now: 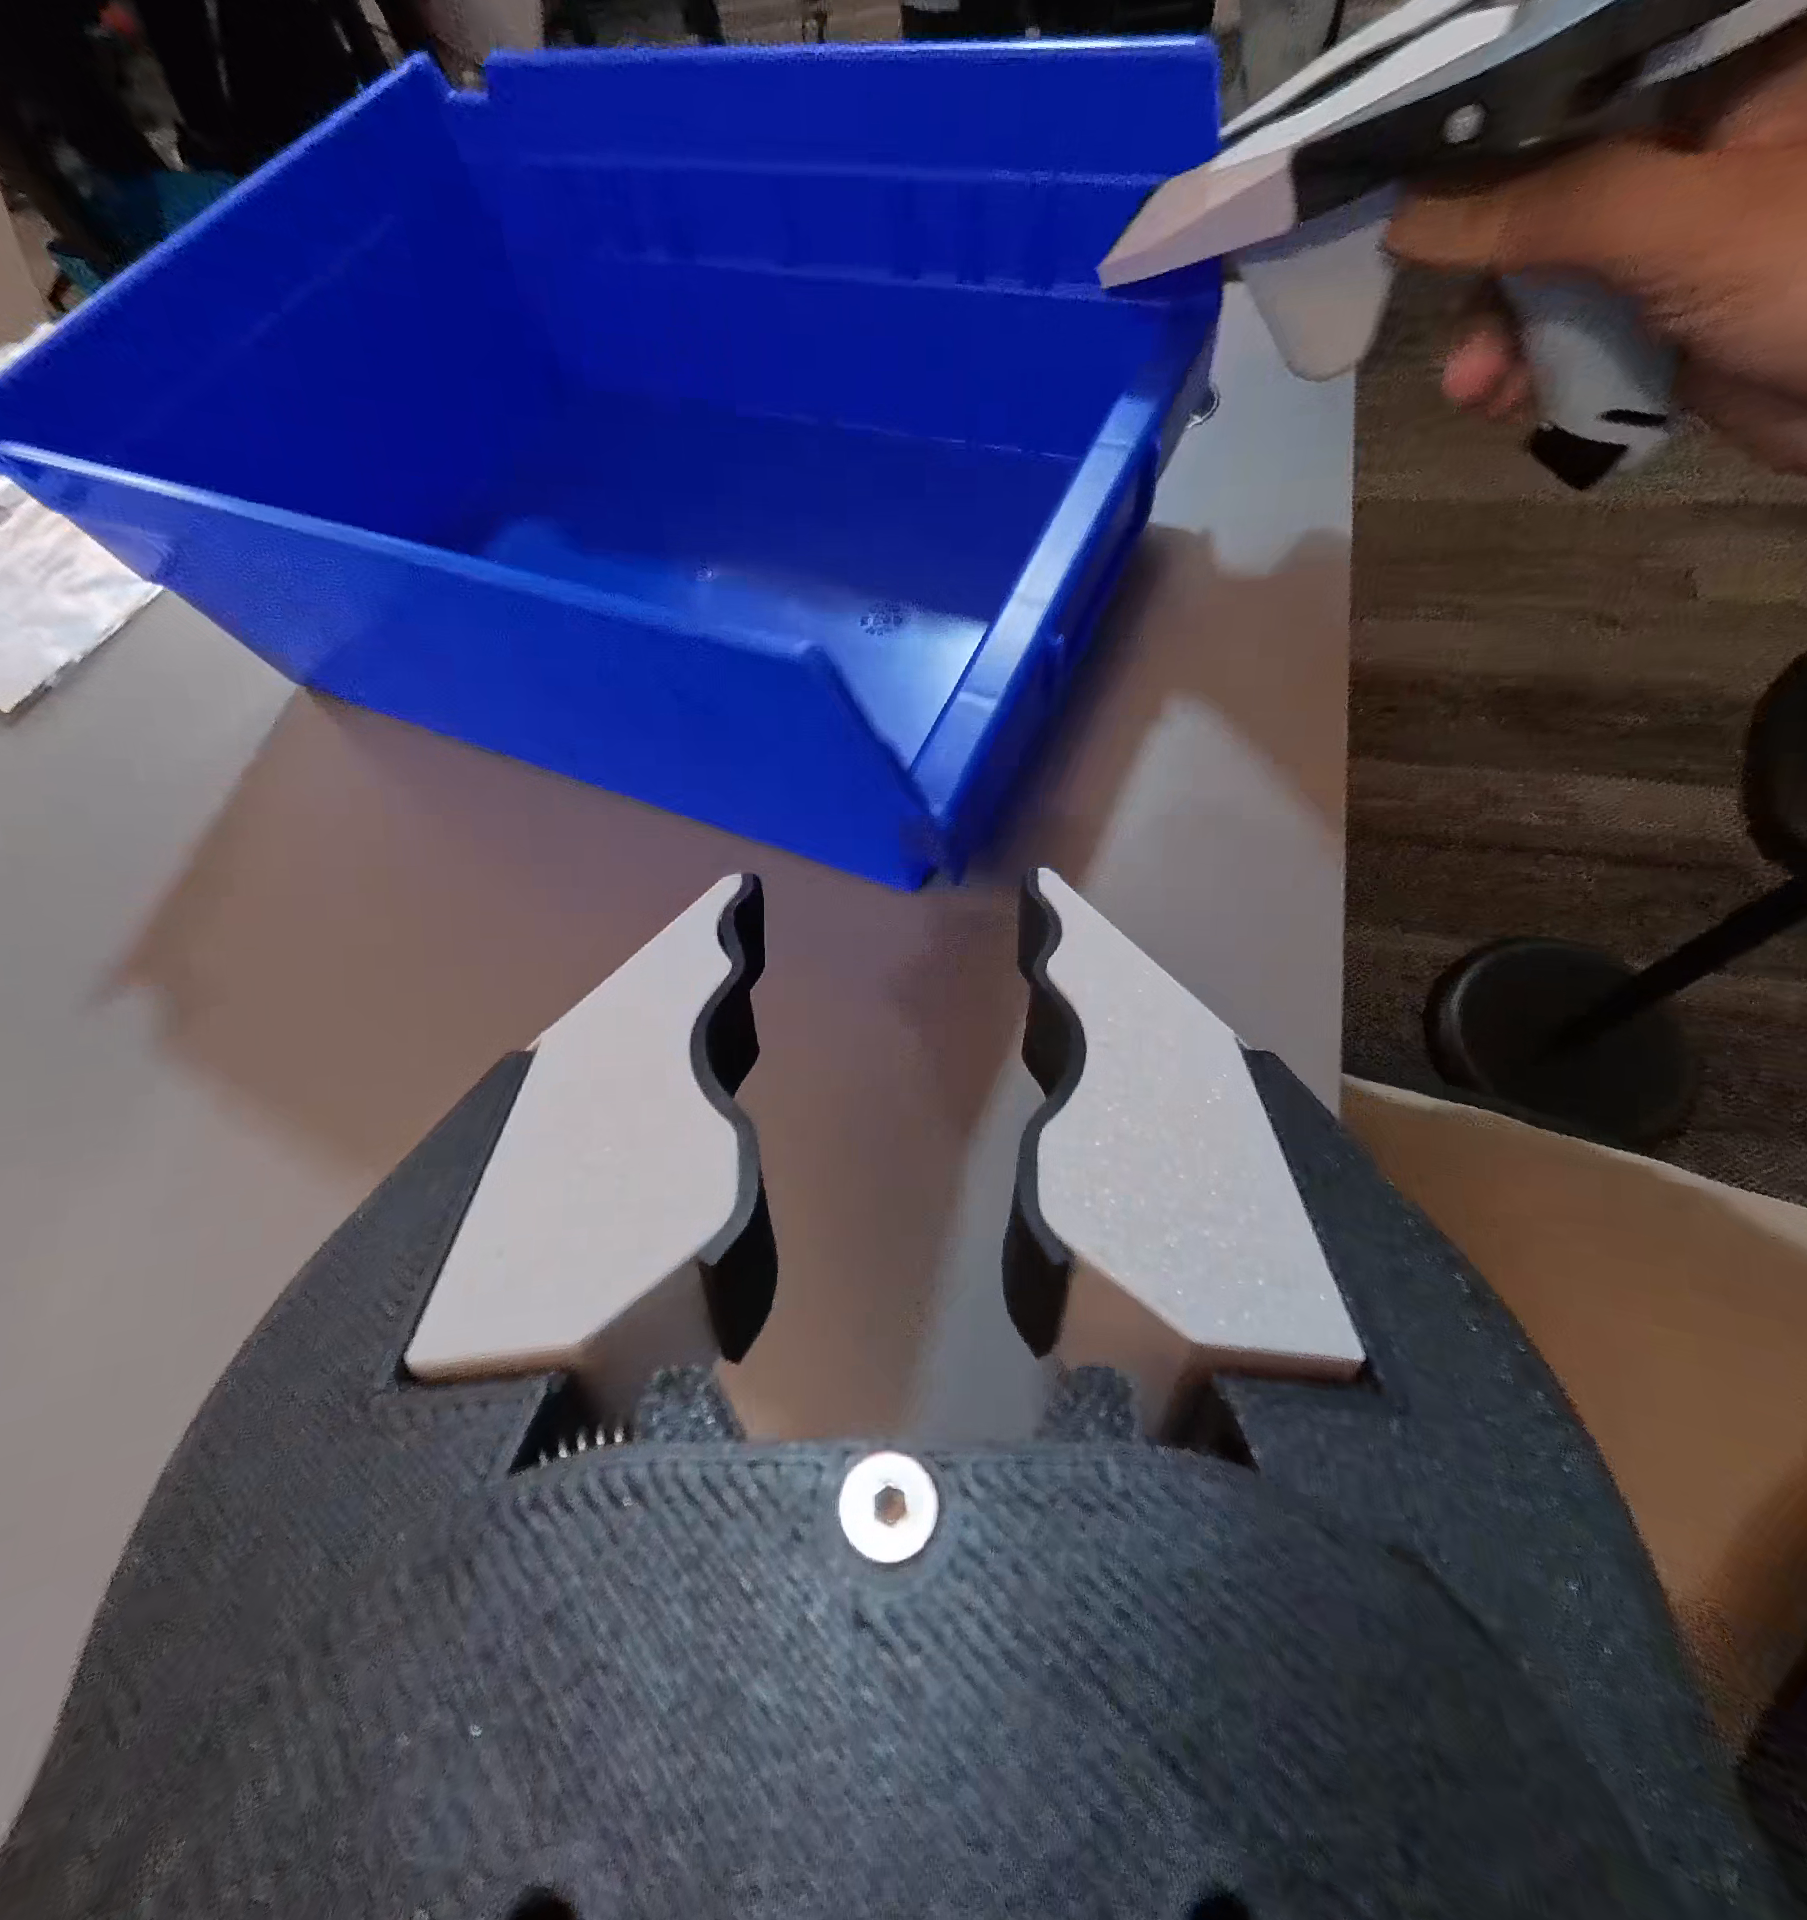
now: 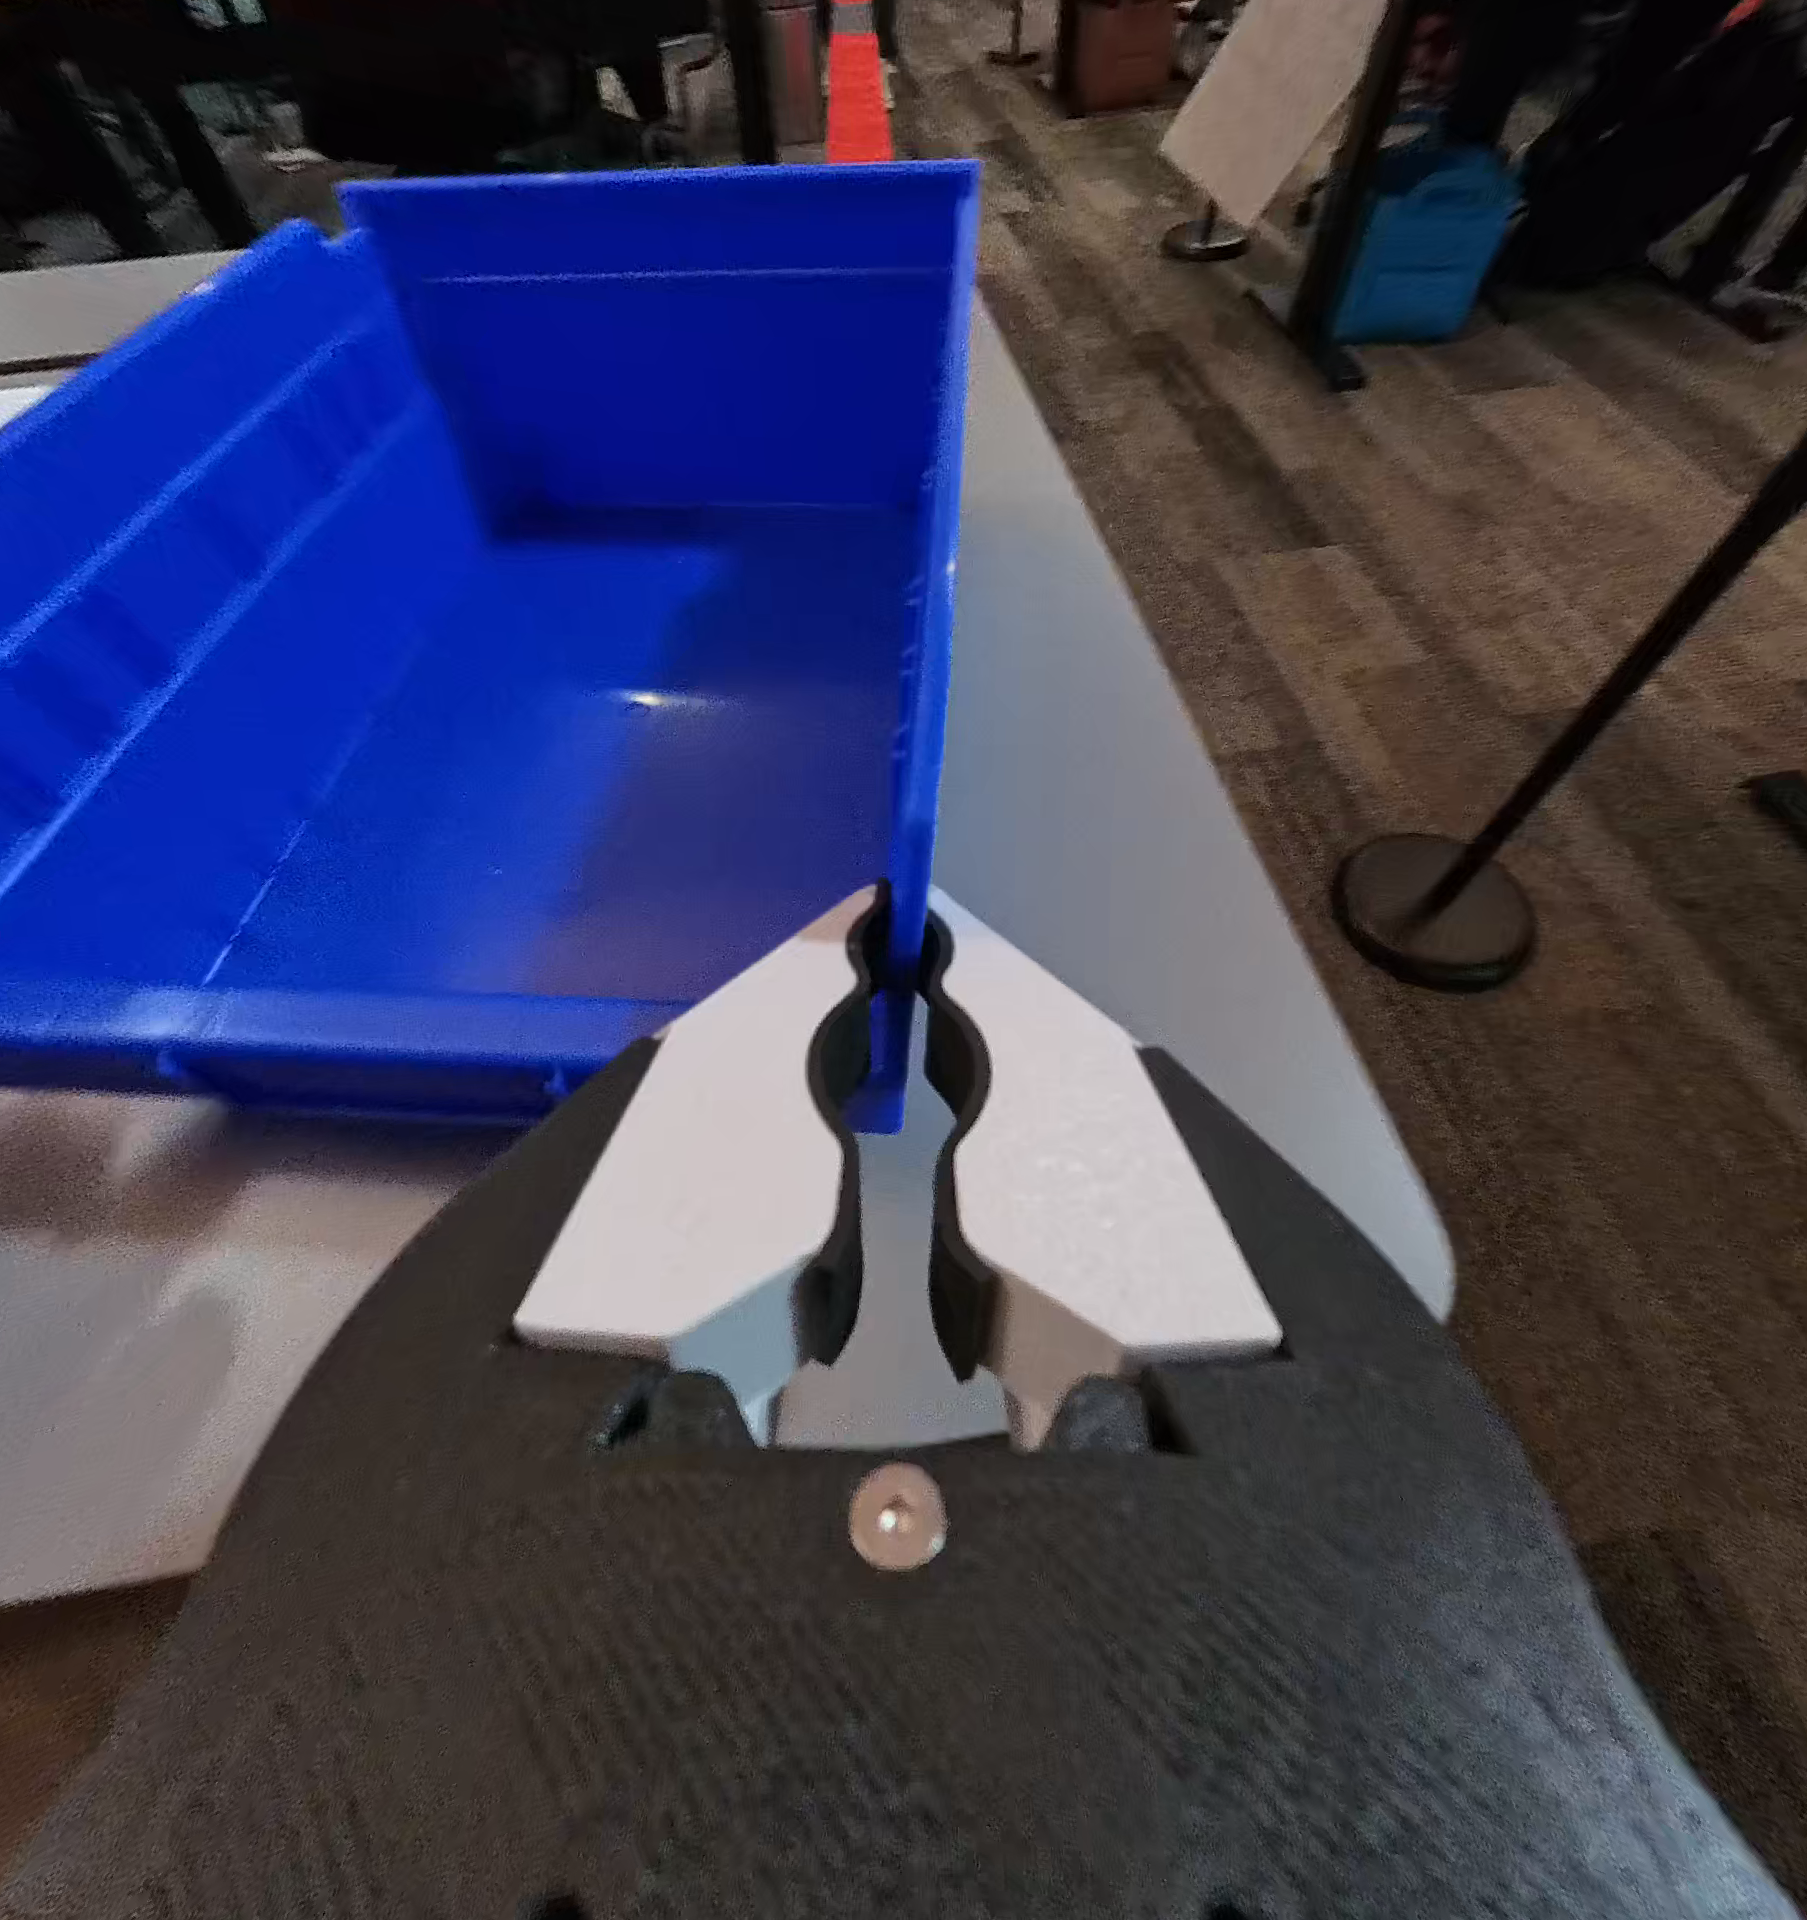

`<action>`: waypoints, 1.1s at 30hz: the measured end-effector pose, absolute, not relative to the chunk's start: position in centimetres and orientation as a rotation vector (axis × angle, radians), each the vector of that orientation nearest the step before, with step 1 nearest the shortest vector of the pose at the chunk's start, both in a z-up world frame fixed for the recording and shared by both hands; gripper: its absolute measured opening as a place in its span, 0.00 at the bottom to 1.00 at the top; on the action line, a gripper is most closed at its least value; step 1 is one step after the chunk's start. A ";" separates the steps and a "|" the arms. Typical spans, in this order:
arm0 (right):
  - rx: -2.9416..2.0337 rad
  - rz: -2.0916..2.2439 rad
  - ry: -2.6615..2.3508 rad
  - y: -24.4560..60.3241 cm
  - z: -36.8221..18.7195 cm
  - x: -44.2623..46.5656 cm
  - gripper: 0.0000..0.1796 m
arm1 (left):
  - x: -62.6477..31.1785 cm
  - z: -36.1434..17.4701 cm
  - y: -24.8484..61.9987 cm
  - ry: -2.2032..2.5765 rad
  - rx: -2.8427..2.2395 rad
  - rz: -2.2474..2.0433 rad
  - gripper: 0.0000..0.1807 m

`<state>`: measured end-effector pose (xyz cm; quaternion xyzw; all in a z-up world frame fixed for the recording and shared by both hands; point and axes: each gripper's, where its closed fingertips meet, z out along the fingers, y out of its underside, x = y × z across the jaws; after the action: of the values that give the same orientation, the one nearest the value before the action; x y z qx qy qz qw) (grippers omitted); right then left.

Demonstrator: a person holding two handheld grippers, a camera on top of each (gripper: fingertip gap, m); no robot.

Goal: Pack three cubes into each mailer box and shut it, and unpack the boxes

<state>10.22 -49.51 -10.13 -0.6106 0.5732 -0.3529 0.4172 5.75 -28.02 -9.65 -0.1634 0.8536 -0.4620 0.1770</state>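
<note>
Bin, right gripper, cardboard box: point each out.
bin [image 1: 608,686], left wrist view, on its near outer wall
right gripper [image 2: 904,961], right wrist view, between the tips, shut on the bin wall
cardboard box [image 1: 1564,1382], left wrist view, on its brown flap

Office-like hall: carpet floor [image 2: 1294,540], stanchion posts [image 2: 1439,914], grey table [image 2: 1065,831].

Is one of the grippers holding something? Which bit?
Yes. The right gripper pinches the blue bin by the near end of its side wall. The left gripper is open and holds nothing.
</note>
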 end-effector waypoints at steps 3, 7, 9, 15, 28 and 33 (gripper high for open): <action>-1.507 -0.876 1.418 -51.1 -10.1 11.9 0.00 | 5.1 -9.0 -27.0 2.394 -0.491 -1.313 0.26; -1.463 -0.839 1.356 -51.5 -10.1 13.2 0.01 | 4.9 -9.2 -24.3 2.347 -0.566 -1.276 0.27; -1.448 -0.842 1.338 -51.4 -10.1 13.7 0.01 | 5.0 -9.8 -22.3 2.331 -0.647 -1.233 0.27; -1.388 -0.901 1.402 -53.3 -9.1 14.6 0.36 | 4.4 -10.4 -14.6 2.176 -1.087 -1.263 0.29; -1.355 -0.562 0.397 -17.7 3.9 3.9 0.37 | 3.3 -3.6 16.4 1.202 -1.671 -1.140 0.35; -1.655 -0.318 0.189 -8.8 -3.1 -0.2 0.35 | -2.3 -0.5 27.9 0.930 -1.588 -0.830 0.41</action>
<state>-0.22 -8.81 -3.12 -0.7319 0.0837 -0.1406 0.6615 -2.35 27.89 -0.51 -0.6658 0.3900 -0.3480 0.5325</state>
